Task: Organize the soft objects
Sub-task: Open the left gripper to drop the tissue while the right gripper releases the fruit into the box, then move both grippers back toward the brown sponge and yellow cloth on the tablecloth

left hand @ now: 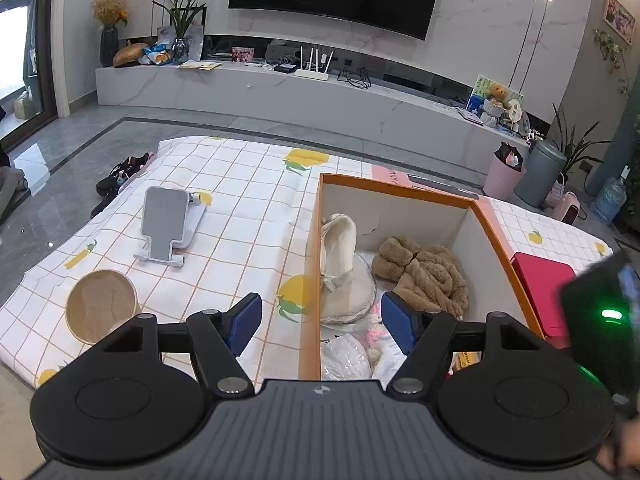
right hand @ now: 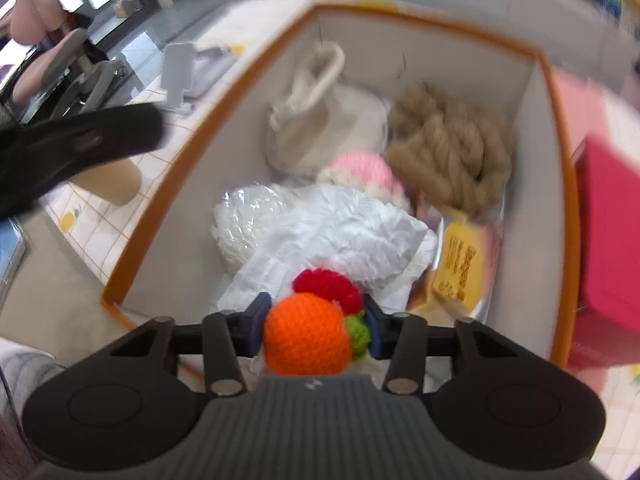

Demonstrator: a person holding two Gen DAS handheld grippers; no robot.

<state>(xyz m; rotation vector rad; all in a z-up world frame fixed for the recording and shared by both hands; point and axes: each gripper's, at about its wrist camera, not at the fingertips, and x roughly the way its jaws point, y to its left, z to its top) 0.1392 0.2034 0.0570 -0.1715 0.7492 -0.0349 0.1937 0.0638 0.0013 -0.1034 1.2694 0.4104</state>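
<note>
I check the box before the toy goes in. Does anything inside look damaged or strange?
Nothing is spilled. Only the box's white far wall shows a small crack-like mark beside the cream bag. The right gripper holds the crocheted toy.

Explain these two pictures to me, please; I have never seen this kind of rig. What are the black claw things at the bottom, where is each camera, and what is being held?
There is no robot here. A person holds a two-finger gripper in each hand, and a wide-angle camera on each one looks forward along its fingers, so each picture shows its own gripper at the bottom.

In the left camera's picture, the left gripper is open and empty, above the edge of an orange-rimmed box. The box stands on a checked cloth, where a paper bowl and a grey stand also lie.

In the right camera's picture, which is blurred, the right gripper is shut on a knitted toy, orange with red and green parts, over the box. Inside lie a cream bag, a brown fluffy bundle and a white plastic bag.
</note>
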